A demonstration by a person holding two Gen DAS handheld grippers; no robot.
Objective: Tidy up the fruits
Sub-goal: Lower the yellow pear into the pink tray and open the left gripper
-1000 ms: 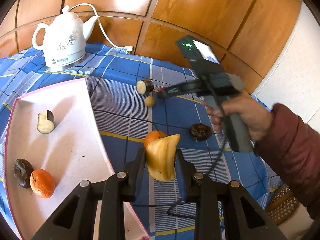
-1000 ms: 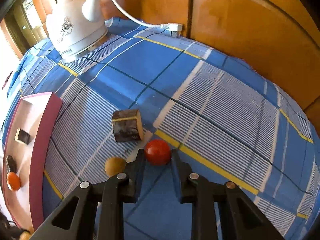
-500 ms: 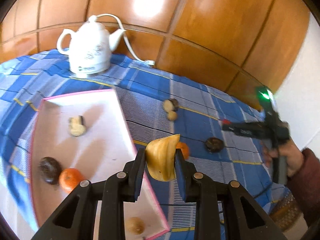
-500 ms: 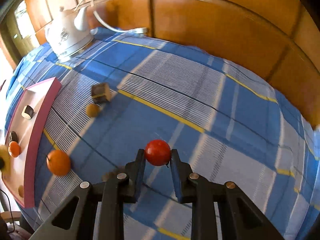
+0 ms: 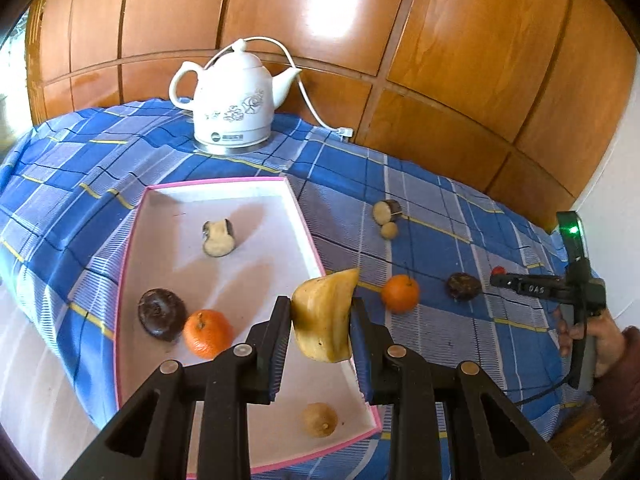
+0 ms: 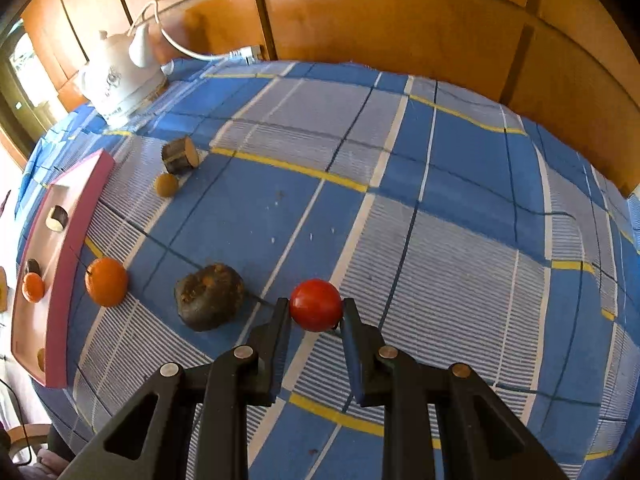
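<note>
My left gripper [image 5: 320, 316] is shut on a yellow fruit wedge [image 5: 325, 314], held above the right rim of the pink-edged white tray [image 5: 248, 280]. In the tray lie an orange [image 5: 208, 334], a dark round fruit [image 5: 162, 314], a cut dark-skinned piece [image 5: 218, 237] and a small tan fruit [image 5: 320, 419]. My right gripper [image 6: 315, 312] is shut on a small red tomato [image 6: 316, 305] above the cloth. On the cloth sit an orange [image 6: 106, 281], a dark lumpy fruit [image 6: 210, 296], a cut dark-skinned chunk [image 6: 180, 155] and a small tan ball [image 6: 166, 185].
A white electric kettle [image 5: 232, 100] with its cord stands at the back of the blue checked tablecloth [image 6: 440, 200]. Wooden wall panels [image 5: 440, 60] rise behind the table. A person's hand [image 5: 596, 336] holds the right gripper near the table's right edge.
The left gripper carried the yellow wedge back and left over the tray's edge. The right gripper lifted the red tomato and carried it away from the cut chunk, toward the table's right side.
</note>
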